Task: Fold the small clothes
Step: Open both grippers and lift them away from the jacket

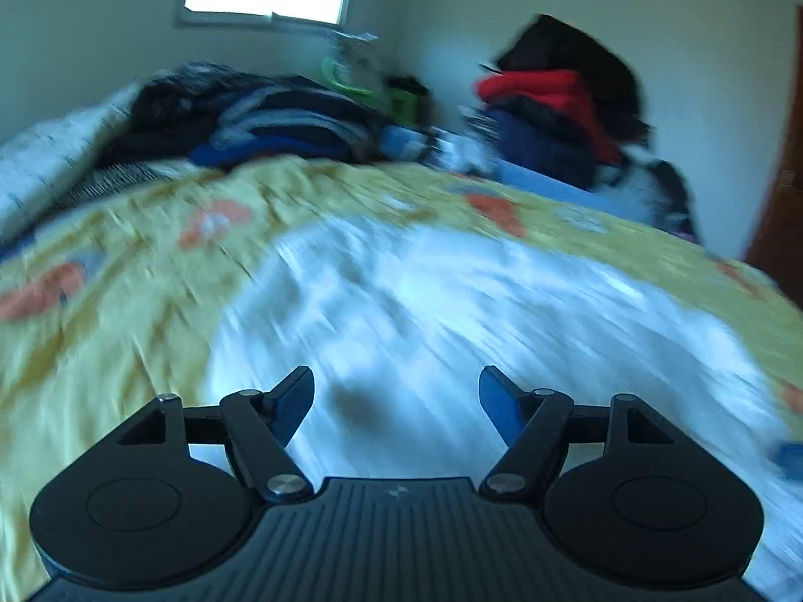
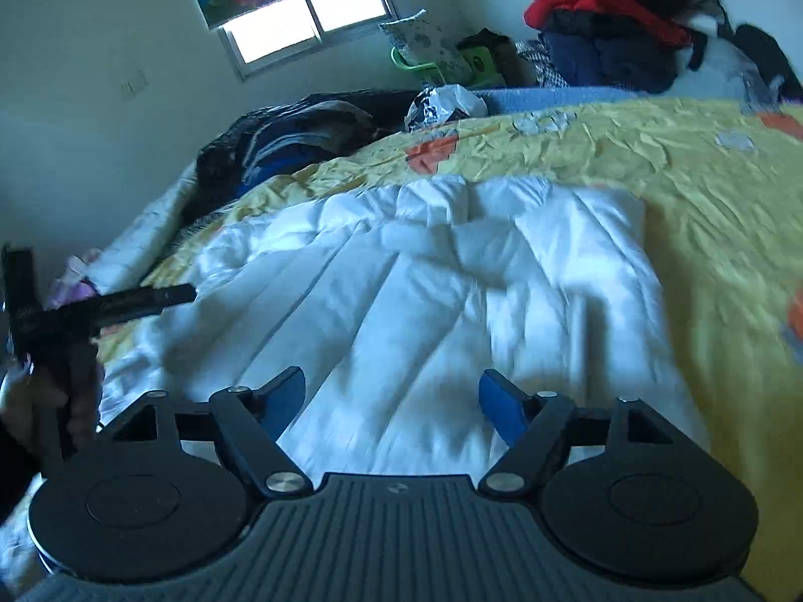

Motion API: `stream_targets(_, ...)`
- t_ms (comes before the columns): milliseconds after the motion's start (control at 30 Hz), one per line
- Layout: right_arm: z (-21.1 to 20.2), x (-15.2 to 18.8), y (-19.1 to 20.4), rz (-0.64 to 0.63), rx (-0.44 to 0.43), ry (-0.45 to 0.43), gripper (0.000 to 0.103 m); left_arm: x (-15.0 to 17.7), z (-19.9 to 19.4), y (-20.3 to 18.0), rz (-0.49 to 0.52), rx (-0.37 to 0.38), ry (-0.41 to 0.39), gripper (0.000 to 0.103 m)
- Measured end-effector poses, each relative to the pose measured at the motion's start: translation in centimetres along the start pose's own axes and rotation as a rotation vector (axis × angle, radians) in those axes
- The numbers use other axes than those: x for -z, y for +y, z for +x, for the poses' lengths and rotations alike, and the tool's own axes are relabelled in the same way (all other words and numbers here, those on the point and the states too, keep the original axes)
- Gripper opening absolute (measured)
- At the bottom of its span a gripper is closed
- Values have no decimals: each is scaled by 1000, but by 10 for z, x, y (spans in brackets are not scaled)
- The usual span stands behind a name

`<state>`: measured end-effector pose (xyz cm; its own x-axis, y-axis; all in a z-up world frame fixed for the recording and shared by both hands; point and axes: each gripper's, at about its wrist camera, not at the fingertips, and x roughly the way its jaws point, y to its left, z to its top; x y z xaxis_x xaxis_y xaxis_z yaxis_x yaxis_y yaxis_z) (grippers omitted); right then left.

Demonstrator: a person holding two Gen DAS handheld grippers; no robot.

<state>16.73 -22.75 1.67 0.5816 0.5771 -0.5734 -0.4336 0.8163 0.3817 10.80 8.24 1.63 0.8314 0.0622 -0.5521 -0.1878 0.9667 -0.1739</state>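
On the bed (image 2: 702, 190), a yellow sheet with orange patches, one white garment (image 2: 426, 291) lies spread out and creased, directly ahead of both pairs of tongs. From the left: the left tongs (image 1: 396, 391) stand spread over the near part of the cloth with nothing between them; that view is smeared, so the garment's edges there cannot be made out. In the right wrist view the same left tongs reach in from the left edge, near the cloth's left border. The right tongs (image 2: 392, 394) are likewise spread and empty, pointing down at the garment's middle, not touching it as far as can be seen.

The garment looks light, thin and limp, with long ridges running away from the camera and a bunched far hem. It should drape and slide easily on the sheet, so a pinch on one layer at a corner or hem edge seems best, each side taking one corner.

Count: one white garment, two tongs. Beyond, one dark clothes heap (image 2: 301, 130) at left, one red-and-navy pile (image 2: 612, 15) at right.
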Motion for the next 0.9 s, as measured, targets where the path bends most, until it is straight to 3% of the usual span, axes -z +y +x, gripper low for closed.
stream_targets(100,-18,12,8,12,-3,0,82,29,-25,-28,66,36,72,74)
stream_targets(167,-15,13,16,12,-12,33,92,47,-27,-47,117,48,117,74)
stream_targets(233,-8,13,24,4,-15,36,91,59,-24,-60,146,38,145,74)
stream_targets(333,-1,5,40,-33,-24,-19,91,66,-19,-72,190,-23,146,74)
stream_targets(400,10,-2,49,-67,-25,-28,92,66,-19,-74,193,-20,142,74)
stream_targets(500,42,-2,49,-94,5,82,96,68,-16,-75,209,-29,173,74)
stream_targets(567,61,10,43,-87,52,177,92,70,-15,-70,196,-21,180,76)
stream_targets(700,54,28,41,-151,16,140,96,79,-19,-58,160,0,158,79)
stream_targets(800,41,23,36,-65,26,134,92,76,-29,-55,135,2,159,79)
stream_targets(900,6,19,27,41,6,63,93,72,-55,-43,89,20,113,79)
